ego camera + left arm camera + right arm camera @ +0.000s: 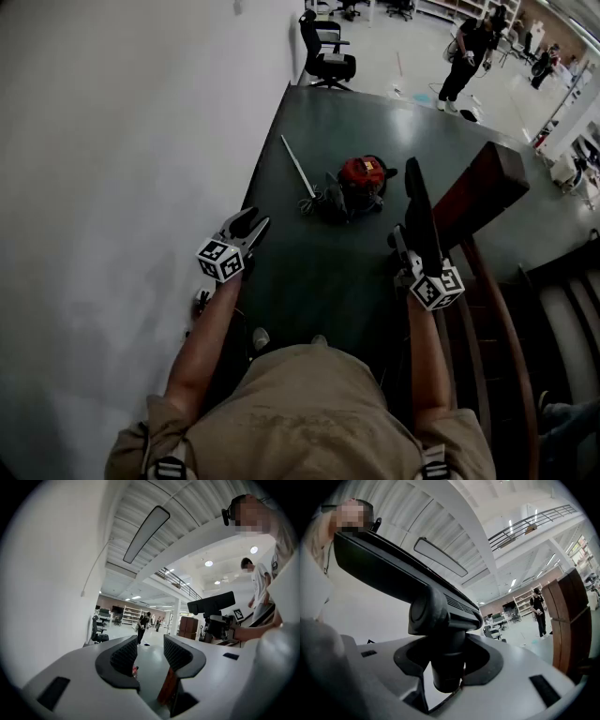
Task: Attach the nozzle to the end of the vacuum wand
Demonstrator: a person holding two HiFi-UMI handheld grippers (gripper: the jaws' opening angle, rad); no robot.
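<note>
Seen from above, a person holds two hand-held grippers over a dark green floor (309, 281). One red canister vacuum cleaner (362, 178) sits on that floor, ahead of the person.

One pale vacuum wand (298, 166) lies flat and slanted just left of the vacuum cleaner, its near end by a grey tangle of hose (317, 203) beside the cleaner.

The right hand-held gripper (449, 663) is clenched on the round neck of one black floor nozzle (420, 211). The nozzle is held up in the air, right of the vacuum cleaner and nearer the person, apart from the wand.

The left hand-held gripper (147, 654) is released, its two jaws apart with nothing between them, left of the vacuum cleaner and nearer the person.

One black office chair (328, 56) stands well beyond the vacuum cleaner. One brown wooden post (483, 183) rises to its right.
</note>
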